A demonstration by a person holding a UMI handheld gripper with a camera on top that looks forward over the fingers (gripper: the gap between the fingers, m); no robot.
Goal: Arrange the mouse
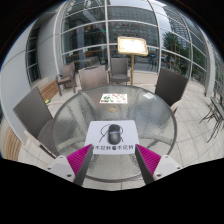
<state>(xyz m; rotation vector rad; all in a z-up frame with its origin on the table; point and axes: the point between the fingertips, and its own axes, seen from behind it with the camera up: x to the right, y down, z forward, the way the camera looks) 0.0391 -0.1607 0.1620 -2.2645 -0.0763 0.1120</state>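
We find the jaws spread, mouse (117, 133) just ahead on its mat (103, 143); glass surface (80, 115) risks sliding.

A round glass table (75, 125) stands on a paved terrace, its top reflecting the surroundings. Near its far edge lies a small flat sheet (112, 97) with coloured marks, perhaps a printed card; the detail is too fine to read. Dark chairs (120, 68) ring the table: one at the far side, one to the left (66, 76), one to the right (170, 84), and another close by on the left (32, 112). Behind them rises a curved glass facade (100, 30) with pale frames. A stand (131, 45) bearing a tilted board sits just beyond the far chair, before the glass.
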